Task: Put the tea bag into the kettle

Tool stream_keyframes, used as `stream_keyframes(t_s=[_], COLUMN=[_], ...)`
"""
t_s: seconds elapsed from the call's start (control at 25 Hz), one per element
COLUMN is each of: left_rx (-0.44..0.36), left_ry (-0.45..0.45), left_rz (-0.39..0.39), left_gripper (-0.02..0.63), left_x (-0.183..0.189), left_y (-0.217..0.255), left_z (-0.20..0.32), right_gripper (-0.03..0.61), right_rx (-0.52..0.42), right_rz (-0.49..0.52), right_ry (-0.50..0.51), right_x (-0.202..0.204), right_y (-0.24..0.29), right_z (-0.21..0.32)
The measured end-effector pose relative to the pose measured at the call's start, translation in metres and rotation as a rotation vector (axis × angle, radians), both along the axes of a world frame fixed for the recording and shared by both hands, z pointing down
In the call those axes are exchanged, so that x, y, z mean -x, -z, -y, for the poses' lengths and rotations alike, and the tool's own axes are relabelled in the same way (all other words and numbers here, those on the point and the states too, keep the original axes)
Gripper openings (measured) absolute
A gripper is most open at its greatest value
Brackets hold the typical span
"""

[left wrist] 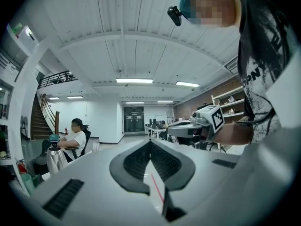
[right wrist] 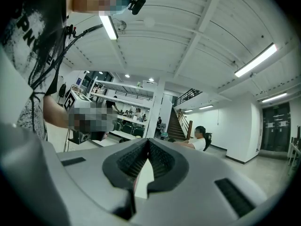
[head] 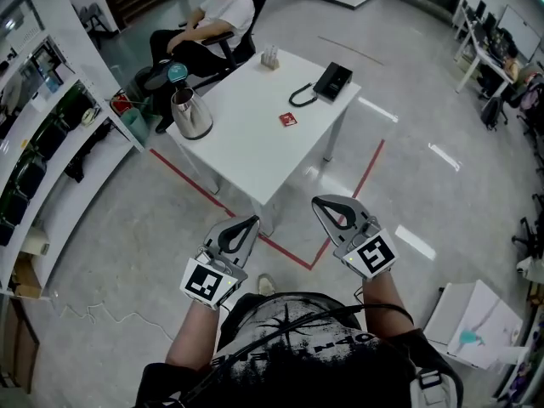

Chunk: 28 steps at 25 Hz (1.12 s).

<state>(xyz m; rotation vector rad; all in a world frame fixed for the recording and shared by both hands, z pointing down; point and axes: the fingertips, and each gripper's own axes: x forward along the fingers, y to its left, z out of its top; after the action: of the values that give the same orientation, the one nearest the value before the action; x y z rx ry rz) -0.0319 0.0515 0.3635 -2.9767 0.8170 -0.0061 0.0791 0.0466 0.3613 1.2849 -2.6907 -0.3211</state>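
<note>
Kettle (head: 192,114) on table (head: 255,147), inside not visible. Tea bag (head: 288,119) lies apart on tabletop. Left gripper (head: 252,220) and right gripper (head: 317,201) clenched, empty.

Open floor (head: 153,219) from the left tongs (head: 251,221) and right tongs (head: 317,201), low centre of the frame, up to the near corner of the table (head: 246,155). Wide bare top around the tea bag (head: 288,119). At the table's left edge, the kettle (head: 190,113), upright. Upper right of the top, a telephone (head: 331,82); at the far edge, a small holder (head: 270,57). Close behind the kettle, a seated person (head: 212,19). Down the left of the frame, shelving (head: 51,143).
</note>
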Motion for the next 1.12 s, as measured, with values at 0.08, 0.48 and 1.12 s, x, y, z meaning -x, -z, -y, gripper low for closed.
stream_keyframes(t_s=[0.08,0.48,1.12], left_rx=[0.000,0.002,0.062], left_ry=[-0.007,-0.026,-0.032], left_rz=[0.000,0.026,0.021], left_gripper=[0.011,0.009,0.011], left_x=[0.009,0.050,0.050], left_y=[-0.001,-0.015,-0.031], left_z=[0.017,0.091,0.153], right_gripper=[0.009,0.009,0.009], right_rx=[0.005,-0.015,0.028], right_rz=[0.000,0.021,0.002], right_ry=[-0.004,-0.004,-0.034], right_x=[0.010,0.058,0.049], right_y=[0.000,0.000,-0.017], right_z=[0.017,0.093,0.159])
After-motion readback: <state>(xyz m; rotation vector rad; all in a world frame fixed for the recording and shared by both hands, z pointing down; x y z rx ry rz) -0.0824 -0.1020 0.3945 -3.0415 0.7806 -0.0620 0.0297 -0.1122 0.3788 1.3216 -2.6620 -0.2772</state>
